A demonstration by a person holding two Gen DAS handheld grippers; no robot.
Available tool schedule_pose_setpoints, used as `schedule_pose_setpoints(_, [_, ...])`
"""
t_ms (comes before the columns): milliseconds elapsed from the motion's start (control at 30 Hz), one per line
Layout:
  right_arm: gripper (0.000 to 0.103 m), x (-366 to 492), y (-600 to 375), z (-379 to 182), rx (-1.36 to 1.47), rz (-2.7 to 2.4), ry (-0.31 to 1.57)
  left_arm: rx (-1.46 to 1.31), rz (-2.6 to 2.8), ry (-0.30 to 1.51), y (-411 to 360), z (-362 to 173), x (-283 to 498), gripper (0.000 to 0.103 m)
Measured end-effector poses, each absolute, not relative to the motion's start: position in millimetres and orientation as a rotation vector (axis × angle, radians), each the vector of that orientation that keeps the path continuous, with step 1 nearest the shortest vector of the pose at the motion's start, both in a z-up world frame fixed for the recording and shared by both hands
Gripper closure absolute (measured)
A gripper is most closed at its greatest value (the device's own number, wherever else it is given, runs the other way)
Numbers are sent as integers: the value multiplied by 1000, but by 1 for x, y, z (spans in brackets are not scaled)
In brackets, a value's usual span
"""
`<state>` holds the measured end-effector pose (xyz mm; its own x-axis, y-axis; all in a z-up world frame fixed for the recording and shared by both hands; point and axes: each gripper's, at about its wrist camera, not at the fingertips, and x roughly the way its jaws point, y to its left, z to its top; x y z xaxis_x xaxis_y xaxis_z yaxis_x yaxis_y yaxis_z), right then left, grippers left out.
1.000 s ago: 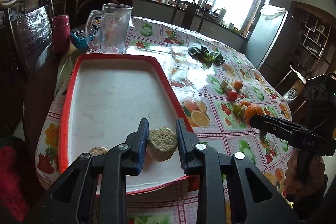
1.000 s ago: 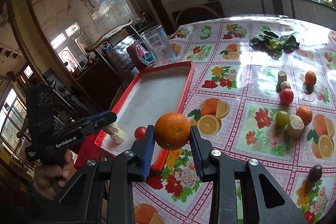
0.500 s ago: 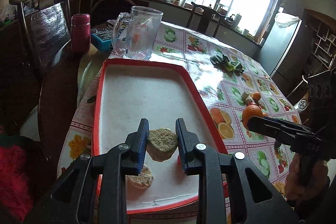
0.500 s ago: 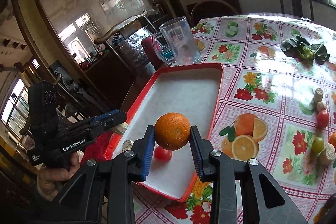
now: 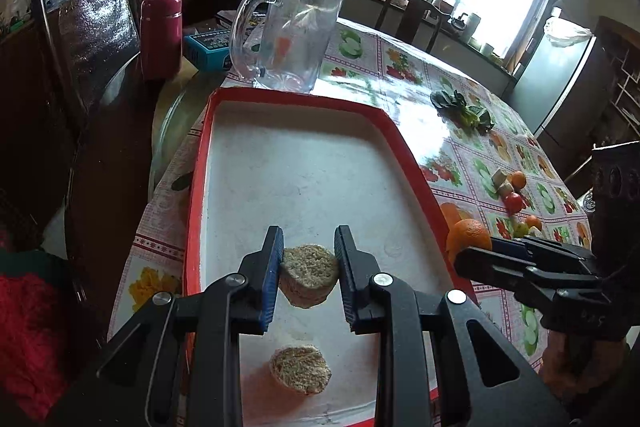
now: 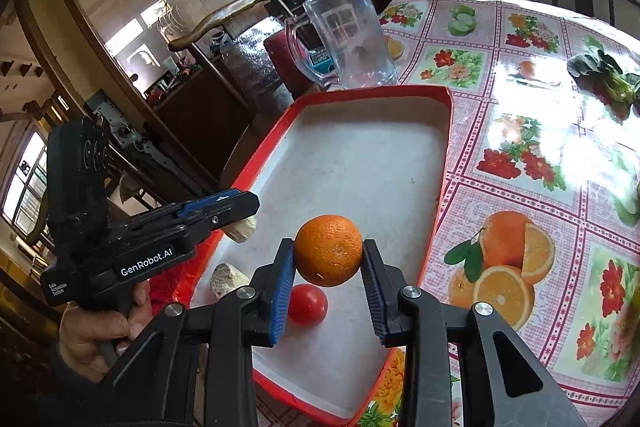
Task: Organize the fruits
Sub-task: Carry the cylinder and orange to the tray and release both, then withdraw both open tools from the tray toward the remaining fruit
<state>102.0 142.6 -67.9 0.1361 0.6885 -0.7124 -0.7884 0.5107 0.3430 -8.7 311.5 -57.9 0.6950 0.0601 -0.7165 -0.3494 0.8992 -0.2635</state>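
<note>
My left gripper (image 5: pixel 308 263) is shut on a rough tan fruit chunk (image 5: pixel 309 279) and holds it above the red-rimmed white tray (image 5: pixel 200 163). A second tan chunk (image 5: pixel 300 369) lies on the tray below it. My right gripper (image 6: pixel 329 261) is shut on an orange (image 6: pixel 329 249) above the tray's near end (image 6: pixel 444 131), over a small red tomato (image 6: pixel 307 303). The orange (image 5: pixel 468 235) and right gripper also show at the right of the left wrist view. The left gripper (image 6: pixel 244 205) shows at the left of the right wrist view with its chunk (image 6: pixel 242 228).
A glass pitcher (image 5: pixel 288 35) stands just beyond the tray, with a red flask (image 5: pixel 161 35) and blue box (image 5: pixel 208 49) to its left. Leafy greens (image 5: pixel 462 109) and several small fruits (image 5: pixel 514 193) lie on the flowered tablecloth to the right. A chair (image 5: pixel 88 27) stands left.
Both grippers have moved further over the tray with their loads. The orange now hangs above the tomato, and the second tan chunk shows fully below the left gripper.
</note>
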Motion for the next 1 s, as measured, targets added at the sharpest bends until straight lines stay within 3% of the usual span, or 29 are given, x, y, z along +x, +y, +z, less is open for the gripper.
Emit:
schedule_pose_setpoints(400, [67,104,170,-100,-275,1018,1007,-445,260,862,319,-84,1,78])
schedule_pose_setpoints(467, [61,103,168,-98,-263,1026,1004,-448,269,862,319,-83,0,78])
schedule_pose_setpoints(700, [55,93,144,-79,-206,1046,951,-450,296,854,318,-79,-11,72])
schedule_pose_setpoints(833, [55,88,124,-67,-166,1048,931,-444,312,837,313,-73,-16,58])
schedule_pose_setpoints(1000, [55,85,95,-57,-121,1029,910,-445,318,825,306,-69,-21,58])
